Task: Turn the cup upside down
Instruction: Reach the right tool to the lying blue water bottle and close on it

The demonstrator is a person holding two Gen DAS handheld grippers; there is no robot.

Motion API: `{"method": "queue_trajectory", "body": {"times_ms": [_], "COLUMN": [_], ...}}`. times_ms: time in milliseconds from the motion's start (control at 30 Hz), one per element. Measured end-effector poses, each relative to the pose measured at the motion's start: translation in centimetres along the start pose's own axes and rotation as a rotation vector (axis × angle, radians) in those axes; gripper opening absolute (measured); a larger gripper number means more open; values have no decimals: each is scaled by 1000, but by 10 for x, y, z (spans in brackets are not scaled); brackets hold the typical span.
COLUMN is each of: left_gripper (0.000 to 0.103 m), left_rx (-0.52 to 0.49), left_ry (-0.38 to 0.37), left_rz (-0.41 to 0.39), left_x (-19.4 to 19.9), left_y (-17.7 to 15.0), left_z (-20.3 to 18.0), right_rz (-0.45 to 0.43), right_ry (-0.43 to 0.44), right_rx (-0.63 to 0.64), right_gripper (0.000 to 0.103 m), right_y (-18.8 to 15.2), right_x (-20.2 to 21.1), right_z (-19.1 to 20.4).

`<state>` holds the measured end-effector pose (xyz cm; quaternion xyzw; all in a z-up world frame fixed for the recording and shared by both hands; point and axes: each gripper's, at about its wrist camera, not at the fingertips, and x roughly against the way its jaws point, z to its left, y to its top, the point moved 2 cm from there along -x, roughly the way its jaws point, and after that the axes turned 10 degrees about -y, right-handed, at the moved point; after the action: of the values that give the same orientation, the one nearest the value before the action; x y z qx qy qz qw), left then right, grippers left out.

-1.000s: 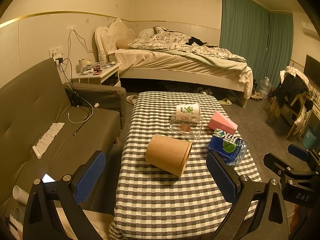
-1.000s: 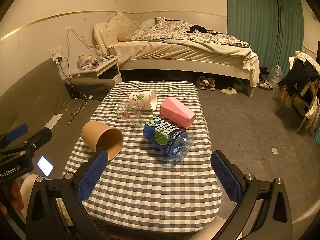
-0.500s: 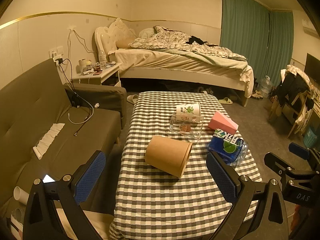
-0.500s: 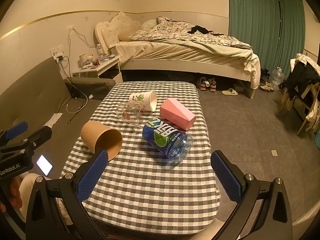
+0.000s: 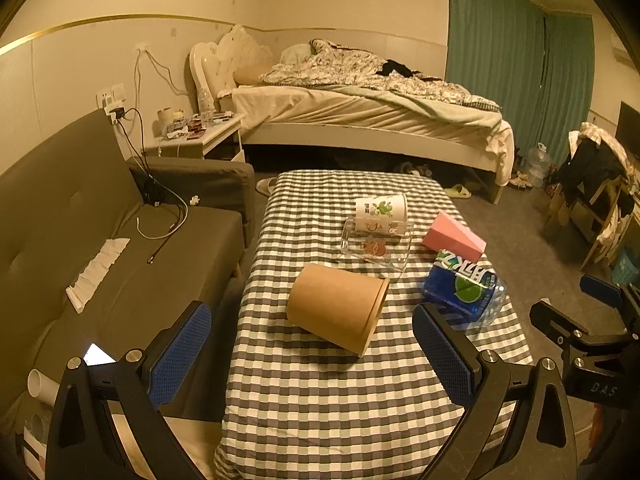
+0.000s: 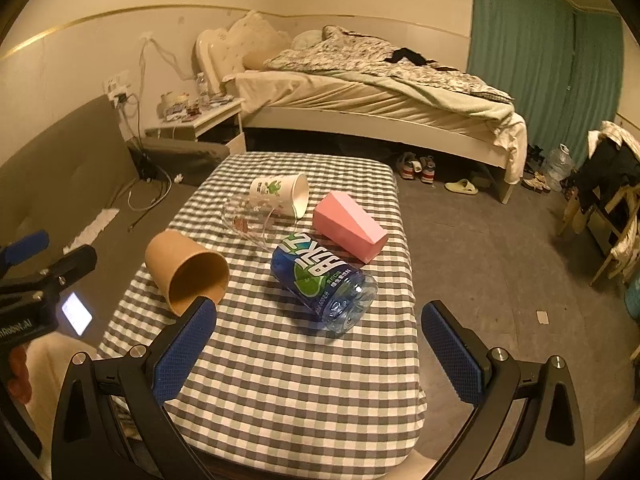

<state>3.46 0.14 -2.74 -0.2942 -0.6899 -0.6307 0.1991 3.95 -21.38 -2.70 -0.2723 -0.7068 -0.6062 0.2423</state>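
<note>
A table [image 5: 332, 420] covered in a grey-and-white checked cloth filled the space ahead of both pairs of fingers. Beyond its far end stood a bed [image 5: 360, 120] with rumpled covers, and a sofa [image 5: 80, 240] ran along the side outward of the left gripper's left finger.

The left gripper [image 5: 312, 350] hovered over the near part of the table with its blue-padded fingers [image 5: 178, 354] spread wide and nothing between them. The right gripper [image 6: 318, 350] was likewise spread wide and empty above the near edge.

A brown paper cup [image 5: 338, 306] lay on its side just ahead of the left gripper, roughly centred between its fingers, its mouth turned toward the right finger. In the right wrist view this brown paper cup [image 6: 186, 276] lay just beyond the tip of the left finger, apart from it.

A blue-labelled plastic bottle [image 6: 322, 280] lay on its side straight ahead of the right gripper, between the lines of its fingers. Beyond it, toward the right finger's side, a pink cup [image 6: 348, 226] rested on its side. Farther off, a clear glass cup [image 6: 250, 220] lay tipped over, with a white printed paper cup [image 6: 280, 194] on its side just behind it; I cannot tell whether they touched.
</note>
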Motion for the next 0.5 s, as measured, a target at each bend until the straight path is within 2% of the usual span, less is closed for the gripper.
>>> {"method": "queue_trajectory", "body": {"times_ms": [200,500], "left_gripper": [103,103], "left_rx": [-3,12], "left_ry": [14,36], "left_rz": [47,125], "left_x": [-22,-60], "left_y": [-5,-14], "left_z": [1,9], "right_rz": [36,128], "right_ry": [24,72], "right_rx": [47,150], "right_gripper": [103,103], "right_y": [0,7], "right_x": [-39,-124], "right_z": [-5,-2]}}
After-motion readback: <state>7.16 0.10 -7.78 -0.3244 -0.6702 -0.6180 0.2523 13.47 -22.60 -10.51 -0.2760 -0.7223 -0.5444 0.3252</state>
